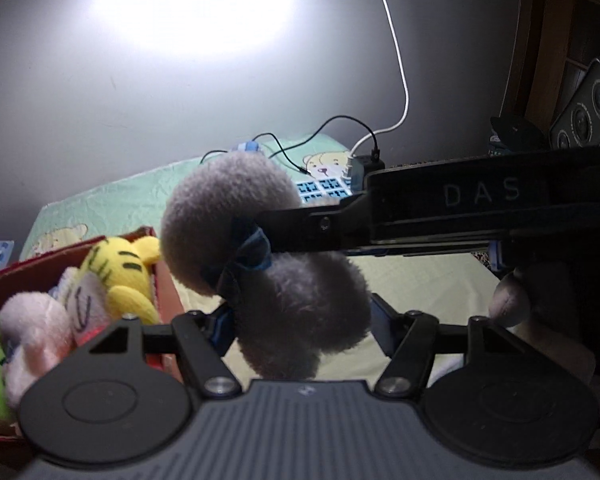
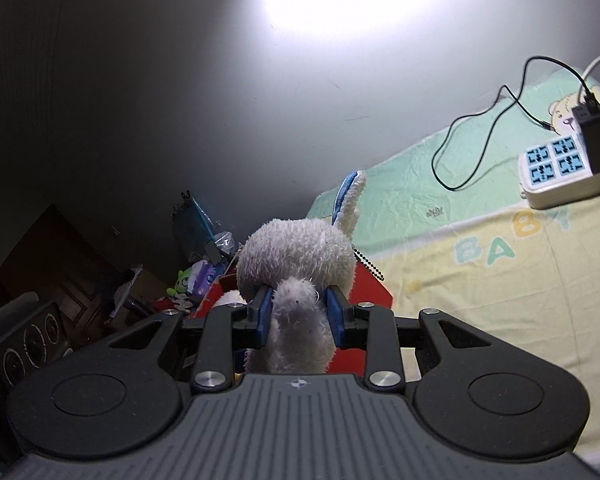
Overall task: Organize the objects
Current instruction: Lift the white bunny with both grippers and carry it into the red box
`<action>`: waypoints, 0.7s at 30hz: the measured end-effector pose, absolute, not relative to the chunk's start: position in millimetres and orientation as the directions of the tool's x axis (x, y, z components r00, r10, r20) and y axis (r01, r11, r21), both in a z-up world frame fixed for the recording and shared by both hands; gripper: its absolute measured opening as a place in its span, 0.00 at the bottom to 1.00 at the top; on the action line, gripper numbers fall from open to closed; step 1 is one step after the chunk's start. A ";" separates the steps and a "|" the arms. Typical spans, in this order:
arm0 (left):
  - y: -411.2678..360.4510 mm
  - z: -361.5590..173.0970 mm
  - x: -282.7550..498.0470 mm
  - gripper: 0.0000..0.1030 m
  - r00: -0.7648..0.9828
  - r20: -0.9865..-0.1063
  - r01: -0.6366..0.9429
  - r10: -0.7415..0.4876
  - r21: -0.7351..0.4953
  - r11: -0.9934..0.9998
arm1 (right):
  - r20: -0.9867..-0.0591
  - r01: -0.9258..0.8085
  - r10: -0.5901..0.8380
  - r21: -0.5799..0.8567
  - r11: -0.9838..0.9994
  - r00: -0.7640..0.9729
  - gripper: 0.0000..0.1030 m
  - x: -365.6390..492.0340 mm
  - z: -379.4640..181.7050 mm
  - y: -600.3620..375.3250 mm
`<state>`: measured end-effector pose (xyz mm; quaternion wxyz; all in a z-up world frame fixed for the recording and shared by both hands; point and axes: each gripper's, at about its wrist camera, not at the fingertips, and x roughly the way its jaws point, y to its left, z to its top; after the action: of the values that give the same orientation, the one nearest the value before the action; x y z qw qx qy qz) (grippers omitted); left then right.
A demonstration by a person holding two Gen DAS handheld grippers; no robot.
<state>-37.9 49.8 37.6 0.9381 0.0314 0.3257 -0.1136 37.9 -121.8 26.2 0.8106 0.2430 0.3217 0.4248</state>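
The left gripper point(image 1: 300, 316) is closed on a grey plush point(image 1: 260, 248) with a blue bow point(image 1: 246, 258), held up above the blanket point(image 1: 416, 288). The right gripper point(image 1: 276, 232) reaches in from the right, its tip touching the plush at the bow; whether it grips cannot be told. Left of the plush, a red box point(image 1: 166, 292) holds a yellow tiger point(image 1: 120, 270) and a pink plush point(image 1: 32, 332). Behind the plush lies a power strip point(image 1: 324, 190) with cables point(image 1: 396, 52).

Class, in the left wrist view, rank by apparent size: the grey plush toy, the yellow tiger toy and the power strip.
1. Grey plush toy, though it is nearest the camera, which inflates it.
2. Yellow tiger toy.
3. Power strip, farthest away and partly hidden.
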 end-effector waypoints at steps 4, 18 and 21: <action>83.4 57.0 -50.2 0.65 0.801 -0.574 0.194 -0.168 -0.015 0.981 | -0.275 -0.598 0.863 0.631 0.494 0.423 0.31 31.8 46.4 -88.4; 212.9 73.4 -74.3 0.65 0.851 -0.524 0.041 -0.029 0.012 0.999 | -0.220 -0.672 0.917 0.628 0.393 0.331 0.31 23.1 60.0 45.5; 236.9 66.8 -78.3 0.65 0.841 -0.541 0.026 -0.008 0.026 0.999 | -0.240 -0.654 0.917 0.644 0.397 0.320 0.31 19.4 51.1 69.2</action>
<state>-78.3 236.9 66.8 0.9593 0.0164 0.2817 -0.0090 19.4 69.2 51.1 0.7816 0.2221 0.2960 0.5022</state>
